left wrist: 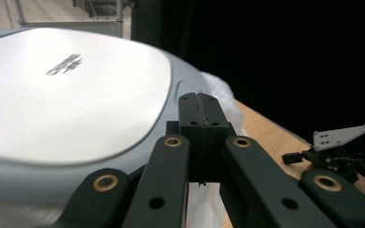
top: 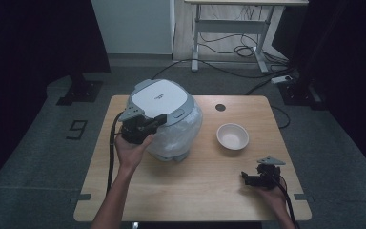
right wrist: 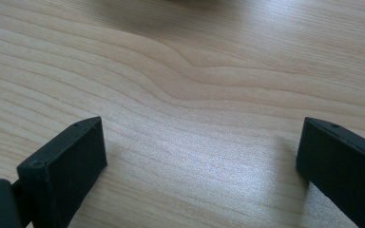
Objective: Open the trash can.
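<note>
A white and grey rice cooker [top: 164, 114] stands at the back left of the wooden table [top: 195, 191], its body in crinkled white wrap. My left gripper [top: 161, 119] is at the cooker's front left side, shut, with nothing between its jaws. In the left gripper view the closed jaw tips [left wrist: 200, 97] lie just over the rim of the lid [left wrist: 66, 95]; whether they touch it I cannot tell. My right gripper [top: 244, 177] rests low at the table's front right. Its jaws stand wide open over bare wood [right wrist: 199, 142].
A small white bowl [top: 232, 136] sits right of the cooker, between it and the right gripper [left wrist: 291, 156]. A round cable hole [top: 220, 107] is near the table's back edge. Cables and a desk frame [top: 228, 28] lie on the floor behind.
</note>
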`<state>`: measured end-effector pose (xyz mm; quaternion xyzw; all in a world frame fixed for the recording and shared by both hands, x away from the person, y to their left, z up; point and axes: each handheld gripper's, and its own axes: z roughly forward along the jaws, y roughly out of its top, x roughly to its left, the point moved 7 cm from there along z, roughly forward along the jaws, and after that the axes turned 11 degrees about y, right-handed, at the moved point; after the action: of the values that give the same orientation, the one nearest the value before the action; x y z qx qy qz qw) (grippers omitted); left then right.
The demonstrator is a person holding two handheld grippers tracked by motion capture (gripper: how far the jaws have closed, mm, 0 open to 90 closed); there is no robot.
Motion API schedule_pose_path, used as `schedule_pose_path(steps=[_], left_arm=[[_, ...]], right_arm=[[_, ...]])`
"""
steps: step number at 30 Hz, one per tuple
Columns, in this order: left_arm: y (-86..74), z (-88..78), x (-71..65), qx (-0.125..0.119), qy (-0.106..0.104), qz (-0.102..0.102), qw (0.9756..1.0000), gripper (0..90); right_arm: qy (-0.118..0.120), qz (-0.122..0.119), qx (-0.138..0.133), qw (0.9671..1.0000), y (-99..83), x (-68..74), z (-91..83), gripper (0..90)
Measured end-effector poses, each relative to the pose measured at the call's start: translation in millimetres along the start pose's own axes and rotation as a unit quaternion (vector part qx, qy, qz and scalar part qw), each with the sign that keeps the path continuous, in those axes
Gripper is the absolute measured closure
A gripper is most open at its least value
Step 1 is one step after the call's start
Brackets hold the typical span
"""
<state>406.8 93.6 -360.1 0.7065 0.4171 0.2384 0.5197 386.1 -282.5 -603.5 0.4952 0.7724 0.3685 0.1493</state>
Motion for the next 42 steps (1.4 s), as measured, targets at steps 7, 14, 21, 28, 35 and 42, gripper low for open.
schedule_pose_path(steps=[7,14,21,28,35,42], left_arm=[[7.6,17.1,-6.3,0.015,0.004,0.012,0.9998,90.0],[10.3,32.3,-10.2,0.031,0.008,0.019,0.9993,90.0],[13.3,43.9,-11.8,0.044,0.014,0.026,0.9986,90.0],[11.7,47.5,-11.1,0.049,0.014,0.023,0.9984,90.0],[10.7,47.8,-10.7,0.049,0.009,0.017,0.9986,90.0],[9.8,47.9,-10.1,0.048,0.004,0.007,0.9988,90.0]], right_arm=[[0.0,-0.001,0.0,1.0,0.0,-0.1,-0.1,2.1],[0.0,-0.001,0.001,1.0,-0.1,-0.1,-0.3,2.1],[0.0,-0.001,0.001,1.0,0.0,-0.2,-0.2,2.1],[0.0,-0.001,0.001,1.0,0.0,-0.1,-0.2,2.1],[0.0,-0.001,0.001,1.0,0.0,-0.1,-0.3,2.1],[0.0,-0.001,0.001,1.0,0.0,-0.1,-0.3,2.1]])
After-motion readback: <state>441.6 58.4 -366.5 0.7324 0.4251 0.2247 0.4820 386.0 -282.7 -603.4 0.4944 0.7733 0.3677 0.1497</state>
